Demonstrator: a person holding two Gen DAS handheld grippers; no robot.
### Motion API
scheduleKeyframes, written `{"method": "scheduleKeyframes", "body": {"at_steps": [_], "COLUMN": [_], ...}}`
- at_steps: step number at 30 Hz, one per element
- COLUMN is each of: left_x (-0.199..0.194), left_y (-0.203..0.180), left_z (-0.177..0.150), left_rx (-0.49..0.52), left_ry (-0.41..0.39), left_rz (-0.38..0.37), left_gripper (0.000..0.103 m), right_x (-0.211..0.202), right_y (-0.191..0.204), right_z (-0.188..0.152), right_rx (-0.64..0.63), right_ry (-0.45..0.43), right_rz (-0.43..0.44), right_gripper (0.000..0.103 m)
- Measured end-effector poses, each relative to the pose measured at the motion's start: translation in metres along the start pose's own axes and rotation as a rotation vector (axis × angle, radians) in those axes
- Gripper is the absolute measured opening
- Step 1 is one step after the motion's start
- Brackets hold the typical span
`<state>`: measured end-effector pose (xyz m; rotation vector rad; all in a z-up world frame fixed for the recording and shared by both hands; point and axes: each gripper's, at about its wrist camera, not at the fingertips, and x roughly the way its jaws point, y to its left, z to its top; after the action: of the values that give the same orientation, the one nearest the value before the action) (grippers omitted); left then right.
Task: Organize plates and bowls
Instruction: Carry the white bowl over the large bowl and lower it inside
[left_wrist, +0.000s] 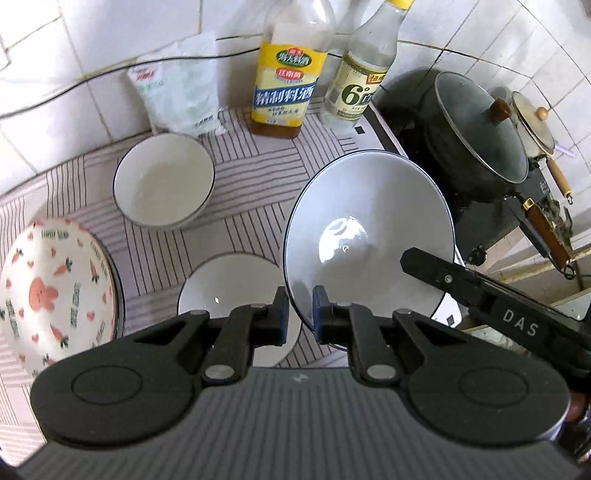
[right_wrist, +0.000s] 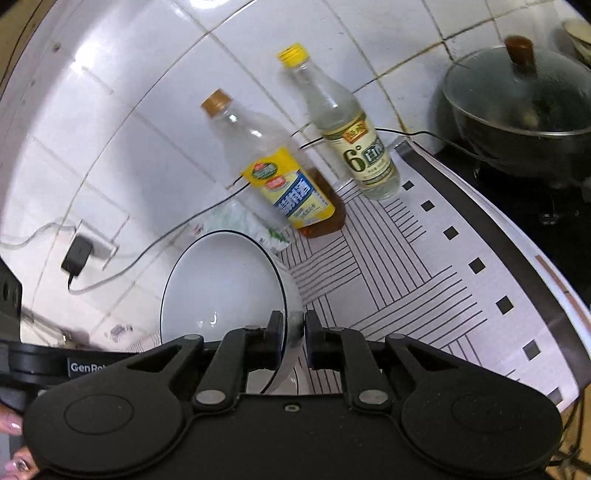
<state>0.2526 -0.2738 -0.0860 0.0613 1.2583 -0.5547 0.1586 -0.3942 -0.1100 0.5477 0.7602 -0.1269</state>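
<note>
A striped cloth (left_wrist: 236, 206) is covering the counter, running up to a black stove (left_wrist: 476, 214) where two lidded pots are sitting: one big dark pot (left_wrist: 476, 136) with a glass lid and one small pale pot (left_wrist: 532, 122) behind it.

On the cloth I am counting four pieces of tableware in the left wrist view. One carrot-and-rabbit plate (left_wrist: 51, 291) is lying at the left edge. One large bowl (left_wrist: 365, 240) with a dark rim is hanging tilted above the cloth, and the left gripper (left_wrist: 300, 314) is clamping its near rim between blue pads. Two smaller dark-rimmed white bowls are resting on the cloth: one far bowl (left_wrist: 164, 179) near the wall and one near bowl (left_wrist: 236, 291) just beside the plate, partly hidden by the gripper.

The right gripper (right_wrist: 293, 332) is pinching the rim of a white bowl (right_wrist: 221, 288), tilted on edge above the cloth; its jaws are standing almost together around that rim. Its arm is also showing at the right of the left view.

Two bottles are standing by the tiled wall: one yellow-labelled bottle (left_wrist: 286, 92) and one clear vinegar bottle (left_wrist: 358, 81). One white packet (left_wrist: 177, 96) is leaning to their left.
</note>
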Motion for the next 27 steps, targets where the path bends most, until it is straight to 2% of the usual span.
{"method": "scheduleKeyframes", "body": {"at_steps": [6,12,16,21,27], "left_x": [-0.009,-0.010,0.005,0.011,0.026], "left_y": [0.005,0.027,0.030,0.041,0.068], "left_z": [-0.016,-0.037,-0.043,-0.044,-0.051], "left_rx": [-0.056,-0.157,-0.113,-0.130,-0.278], "left_ry": [-0.016,-0.043,0.013,0.016,0.050], "left_rz": [0.018,0.033,0.085,0.124,0.090], "left_gripper": [0.012,0.012,0.012,0.013,0.013], "right_x": [-0.002,0.014,0.030,0.050,0.070], "right_y": [0.010,0.020,0.028,0.042,0.052], "right_z": [-0.003,-0.012,-0.016,-0.020,-0.028], "right_rx": [-0.082,-0.164,-0.265,-0.369,-0.500], "right_ry": [0.050,0.112,0.154,0.192,0.231], "right_rz": [0.015,0.049,0.043,0.035,0.024], "right_gripper": [0.016,0.017,0.017,0.017,0.017]}}
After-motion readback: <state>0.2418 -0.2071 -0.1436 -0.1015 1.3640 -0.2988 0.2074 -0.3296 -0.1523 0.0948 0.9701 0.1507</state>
